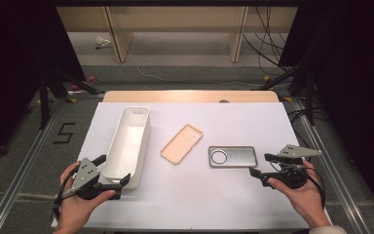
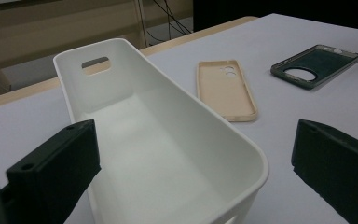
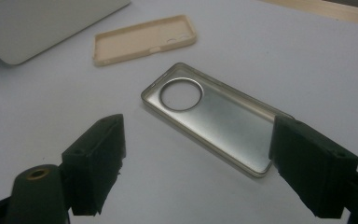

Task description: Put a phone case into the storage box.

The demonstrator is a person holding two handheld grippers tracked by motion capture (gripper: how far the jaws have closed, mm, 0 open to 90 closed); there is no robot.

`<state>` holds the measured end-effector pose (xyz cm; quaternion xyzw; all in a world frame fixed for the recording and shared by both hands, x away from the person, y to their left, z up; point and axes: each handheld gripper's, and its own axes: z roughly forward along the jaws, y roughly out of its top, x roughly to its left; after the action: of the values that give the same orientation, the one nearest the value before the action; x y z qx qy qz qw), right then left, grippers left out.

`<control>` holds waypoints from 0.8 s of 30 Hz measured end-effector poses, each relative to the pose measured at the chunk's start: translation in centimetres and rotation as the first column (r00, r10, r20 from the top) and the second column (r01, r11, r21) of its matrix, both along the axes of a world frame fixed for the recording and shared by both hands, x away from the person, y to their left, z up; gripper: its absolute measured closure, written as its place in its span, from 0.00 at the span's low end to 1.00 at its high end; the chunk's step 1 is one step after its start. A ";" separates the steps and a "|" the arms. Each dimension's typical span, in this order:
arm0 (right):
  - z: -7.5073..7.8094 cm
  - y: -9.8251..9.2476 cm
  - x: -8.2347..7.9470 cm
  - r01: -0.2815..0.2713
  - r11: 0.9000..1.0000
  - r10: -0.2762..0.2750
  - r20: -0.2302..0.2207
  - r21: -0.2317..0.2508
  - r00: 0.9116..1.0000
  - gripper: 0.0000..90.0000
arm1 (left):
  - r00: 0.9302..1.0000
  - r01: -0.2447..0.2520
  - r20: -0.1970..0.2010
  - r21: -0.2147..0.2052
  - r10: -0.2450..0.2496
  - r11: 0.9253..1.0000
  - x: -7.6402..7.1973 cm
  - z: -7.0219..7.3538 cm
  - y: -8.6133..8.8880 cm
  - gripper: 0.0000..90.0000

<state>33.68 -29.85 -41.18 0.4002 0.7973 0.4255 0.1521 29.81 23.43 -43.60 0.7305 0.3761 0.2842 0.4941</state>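
Two open grippers, two thin cases to slip on

Both risks, as I judge them, come from flatness: the grey phone case (image 3: 209,122) lies flush on the white table (image 1: 272,122), so the right gripper (image 1: 263,164), jaws wide and empty just beside it, may skid it away. The left gripper (image 1: 109,170), released too, straddles the white bin (image 2: 168,154) end and could nudge it toward the beige phone case (image 1: 181,143)

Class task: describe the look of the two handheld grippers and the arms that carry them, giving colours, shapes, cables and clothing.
The left gripper and the right gripper are matt black, each with two blocky jaws that have small round holes. A grey three-cornered plate dotted with small dark holes sits on top of each. A thin black cable trails from each past the wrist. The hands are ungloved; a pale cuff shows at the right wrist.
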 end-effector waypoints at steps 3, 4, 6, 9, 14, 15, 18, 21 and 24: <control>0.0 0.0 0.0 0.005 1.000 -0.005 -0.001 -0.004 1.000 0.22 | 1.000 0.000 0.000 -0.001 0.000 1.000 0.0 0.0 0.0 0.01; 0.0 0.0 0.1 0.006 1.000 -0.006 -0.001 -0.005 1.000 0.22 | 1.000 0.000 0.000 0.000 0.000 1.000 0.0 0.0 0.0 0.01; -0.1 0.0 0.1 0.009 1.000 -0.009 -0.002 -0.004 1.000 0.22 | 1.000 -0.001 0.000 -0.001 0.001 1.000 0.0 0.0 0.0 0.01; -0.1 0.1 0.2 0.012 1.000 -0.012 -0.001 -0.007 1.000 0.22 | 1.000 0.002 0.001 -0.002 -0.002 1.000 0.0 0.0 -0.1 0.01; -0.3 0.2 0.7 0.017 1.000 -0.017 -0.014 -0.014 1.000 0.34 | 1.000 0.006 0.002 0.000 -0.006 1.000 0.1 0.0 -0.2 0.01; -0.5 0.4 1.1 0.017 1.000 -0.017 -0.015 -0.026 1.000 0.47 | 1.000 0.007 0.003 0.002 -0.007 1.000 0.1 0.0 -0.2 0.01; -0.6 0.5 1.8 0.035 0.998 -0.037 -0.021 -0.054 0.999 0.64 | 1.000 0.007 0.005 0.002 -0.007 1.000 0.1 0.0 -0.2 0.01; -1.0 0.7 2.6 0.034 0.995 -0.039 -0.051 -0.091 0.998 0.80 | 1.000 0.009 0.006 0.004 -0.009 1.000 0.1 0.0 -0.3 0.02; -1.2 0.8 3.3 0.034 0.992 -0.044 -0.076 -0.120 0.996 0.89 | 1.000 0.011 0.007 0.004 -0.011 1.000 0.1 0.0 -0.4 0.02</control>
<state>36.96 -29.02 -42.42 0.4223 0.8186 0.3582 0.1524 29.88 23.07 -43.55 0.7325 0.3698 0.2850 0.4955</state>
